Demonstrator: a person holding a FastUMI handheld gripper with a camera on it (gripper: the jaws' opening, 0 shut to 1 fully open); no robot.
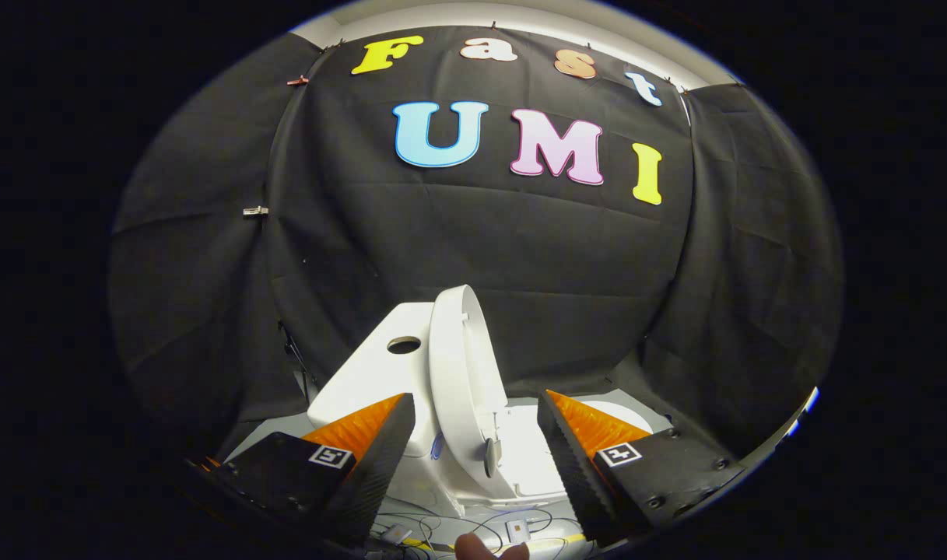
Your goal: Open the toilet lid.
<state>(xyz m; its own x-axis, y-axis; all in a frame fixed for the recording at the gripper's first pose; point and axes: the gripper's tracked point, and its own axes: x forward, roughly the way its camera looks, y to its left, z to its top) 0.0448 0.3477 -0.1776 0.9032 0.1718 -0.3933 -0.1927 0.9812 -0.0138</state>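
Note:
A white toilet (520, 459) stands on the floor just ahead of my fingers. Its lid (459, 365) is raised upright and leans back toward the white tank (380, 365), which has a round button hole on top. The seat and bowl rim lie between and beyond the fingertips. My gripper (477, 420) is open, its two fingers (380, 451) spread wide on either side of the lid, touching nothing.
Black cloth walls close in the booth behind and beside the toilet. Several thin cables (512, 521) and a small white plug box lie on the floor below the bowl. A fingertip of a person's hand (481, 547) shows under the gripper.

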